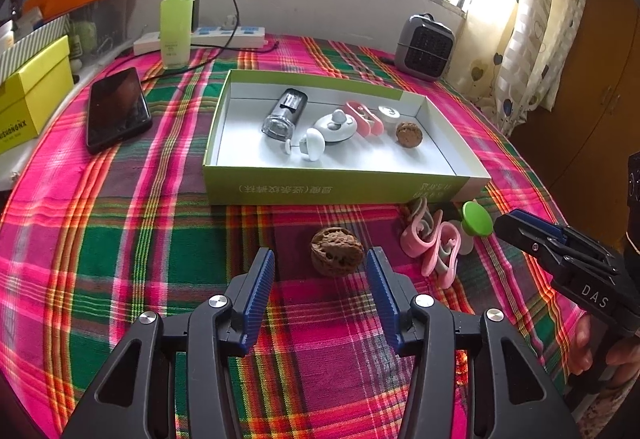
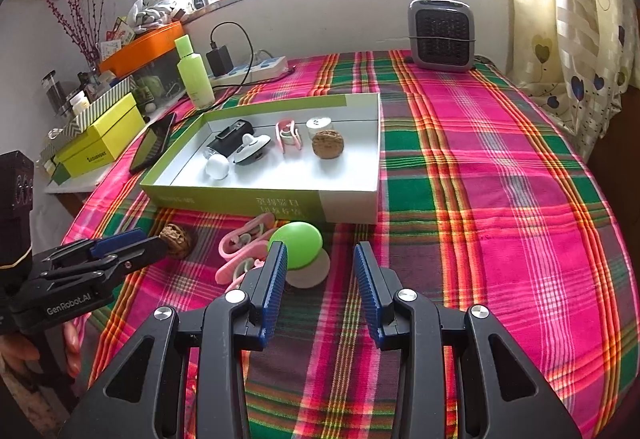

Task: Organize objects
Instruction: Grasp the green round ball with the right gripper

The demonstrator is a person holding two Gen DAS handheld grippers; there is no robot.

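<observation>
Walnut point(image 1: 337, 250): we found it at twelve o'clock, just beyond our left gripper point(image 1: 320, 271), jaws wide, empty. Right gripper point(image 2: 320, 271): likewise agape, holding nothing.

Box print point(image 1: 282, 189) perhaps illegible; white disc point(image 2: 308, 271) (under green cap point(image 2: 296, 245)) half hidden

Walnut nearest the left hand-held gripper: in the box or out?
Out. The walnut lies on the tablecloth in front of the box, between the open left hand-held gripper fingers, untouched.

Left tool point(image 1: 320, 267), right tool point(image 2: 320, 263): black frames, ribbed blue pads, silver screws, white lettering.
</observation>
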